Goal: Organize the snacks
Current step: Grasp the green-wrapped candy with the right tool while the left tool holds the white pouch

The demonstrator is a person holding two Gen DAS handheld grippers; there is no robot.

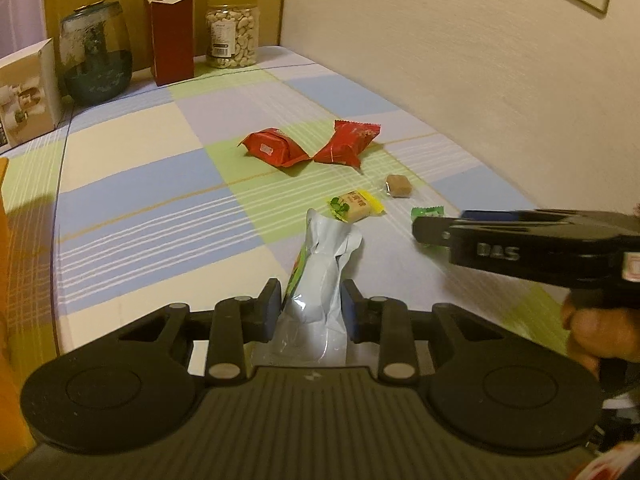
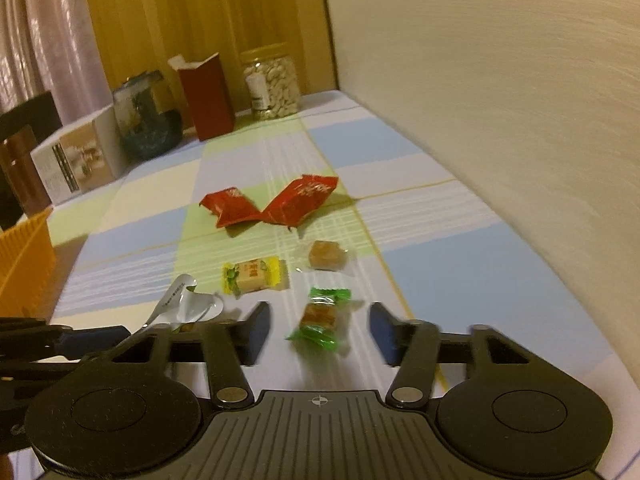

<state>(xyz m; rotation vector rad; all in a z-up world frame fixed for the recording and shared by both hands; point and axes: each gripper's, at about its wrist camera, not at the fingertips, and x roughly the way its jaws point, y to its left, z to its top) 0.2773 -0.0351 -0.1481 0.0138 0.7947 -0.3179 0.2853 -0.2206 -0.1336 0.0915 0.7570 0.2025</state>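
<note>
Silver foil is what we see clamped in the left gripper (image 1: 311, 310): a pouch (image 1: 320, 272) pinched between both pads. Our right gripper (image 2: 320, 330) stands apart around a green candy (image 2: 320, 318) (blurred, seemingly untouched) on the checked cloth (image 2: 420, 280). Beyond lie a yellow candy (image 2: 254, 274), a brown one (image 2: 325, 256) and two red packets (image 2: 272, 204).
</note>
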